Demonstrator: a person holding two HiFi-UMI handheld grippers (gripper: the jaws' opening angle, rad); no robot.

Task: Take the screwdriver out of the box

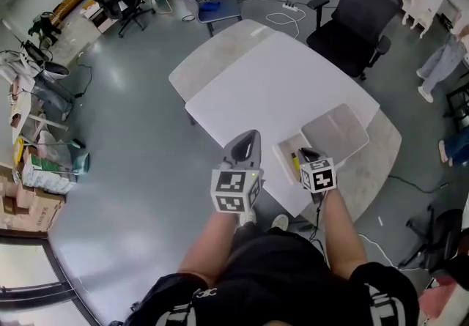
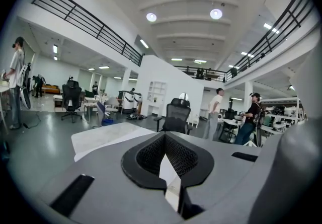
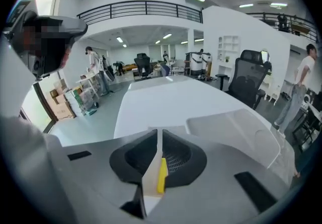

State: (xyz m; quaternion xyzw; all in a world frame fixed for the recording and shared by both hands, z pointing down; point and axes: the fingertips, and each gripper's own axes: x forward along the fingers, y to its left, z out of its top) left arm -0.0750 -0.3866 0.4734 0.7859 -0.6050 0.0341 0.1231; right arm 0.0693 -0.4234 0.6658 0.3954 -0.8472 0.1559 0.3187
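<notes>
Tongs on both sides are seen clenched, nothing gripped. Left tongs are held at the near edge of the surface, frame centre. Right tongs are angled down over the open box, lower right. Yellow screwdriver is lying inside the box, just beside right tongs; contact w/ it can't be told. Lid is laid open behind.

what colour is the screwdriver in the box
Yellow. The screwdriver shows best in the head view, lying in the open box.
</notes>
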